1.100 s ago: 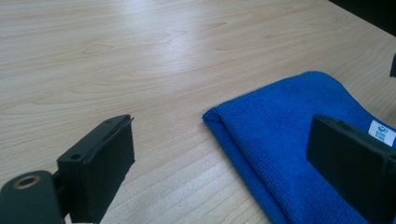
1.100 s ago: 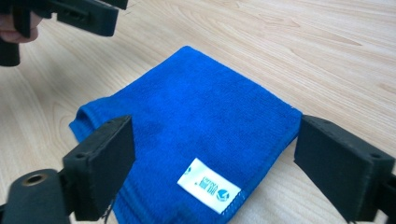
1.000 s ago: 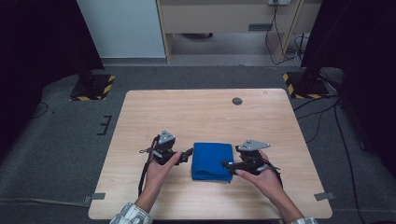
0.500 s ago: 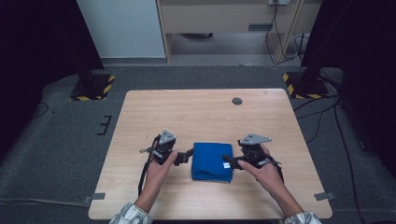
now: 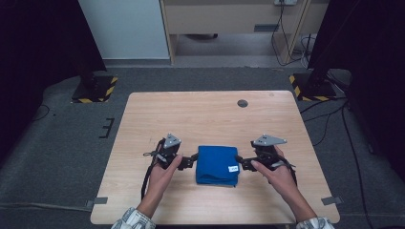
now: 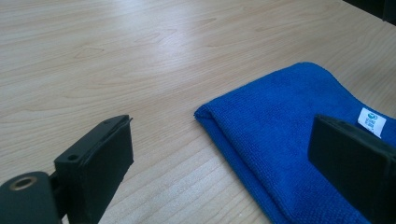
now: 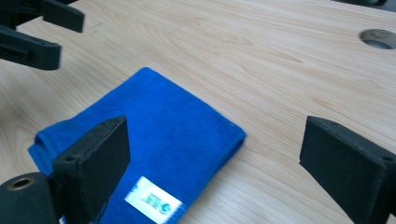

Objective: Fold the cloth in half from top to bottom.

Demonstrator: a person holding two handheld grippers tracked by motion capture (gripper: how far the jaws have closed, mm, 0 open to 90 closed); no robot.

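a dark room is surrounding everything, with grey carpet [image 5: 62, 143] covering the floor and a pale cabinet [image 5: 229, 16] standing at the far wall. two black stands with yellow-and-black striped bases [image 5: 93, 90] are flanking the far corners of the table. one light wooden table [image 5: 215, 119] is sitting in the middle, its grain running across, with one round cable hole [image 5: 242, 103] lying near its far edge.

one blue microfibre cloth [image 5: 218, 164], folded into a rectangle, is lying flat on the near half of the table, between the two grippers. one small white label [image 5: 233, 168] is showing on its right part.

the left gripper [image 5: 191, 160] is sitting just beside the cloth's left edge, its jaws standing wide apart and holding nothing. the right gripper [image 5: 242, 163] is pointing at the cloth's right edge, its jaws also spread wide and empty. two hands are holding them, the left hand [image 5: 162, 171] and the right hand [image 5: 277, 174].
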